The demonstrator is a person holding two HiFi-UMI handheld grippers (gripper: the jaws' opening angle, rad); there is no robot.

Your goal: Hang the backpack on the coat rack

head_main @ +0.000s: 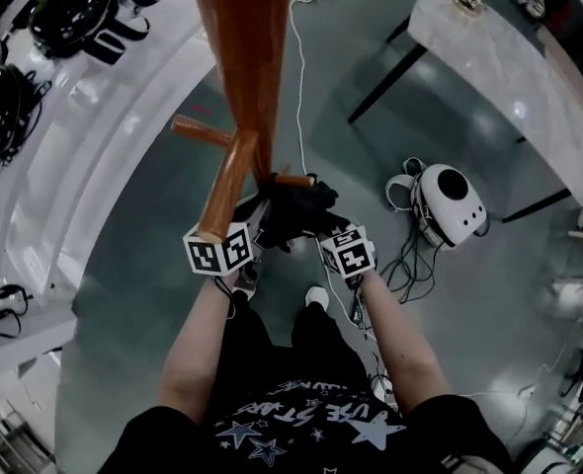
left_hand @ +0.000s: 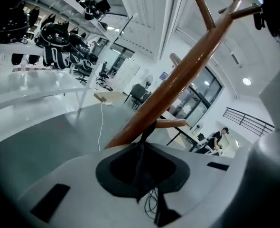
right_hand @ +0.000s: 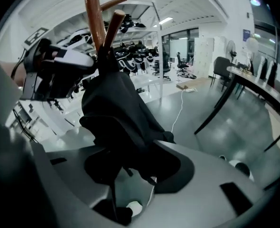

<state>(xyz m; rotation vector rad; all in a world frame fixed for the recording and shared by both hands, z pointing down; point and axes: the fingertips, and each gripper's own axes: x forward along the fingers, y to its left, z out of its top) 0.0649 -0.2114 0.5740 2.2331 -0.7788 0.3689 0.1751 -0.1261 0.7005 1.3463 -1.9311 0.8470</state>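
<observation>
Head view: from above, steeply down past rack point(head_main: 247, 67) onto backpack point(head_main: 296, 210) and floor point(head_main: 133, 294), both near. Left gripper view: along own jaws, tilted, close up against rack pole. Right gripper view: along own jaws, backpack filling the middle, very near, rack just behind. Shared: rack in all three; backpack and table point(head_main: 499, 77) in head and right gripper views.

The coat rack point(head_main: 250, 67) pole and its pegs point(head_main: 201, 132) block the way ahead, with the black backpack point(head_main: 296, 213) bunched against them. Bare floor point(head_main: 361, 166) lies open rightward.
</observation>
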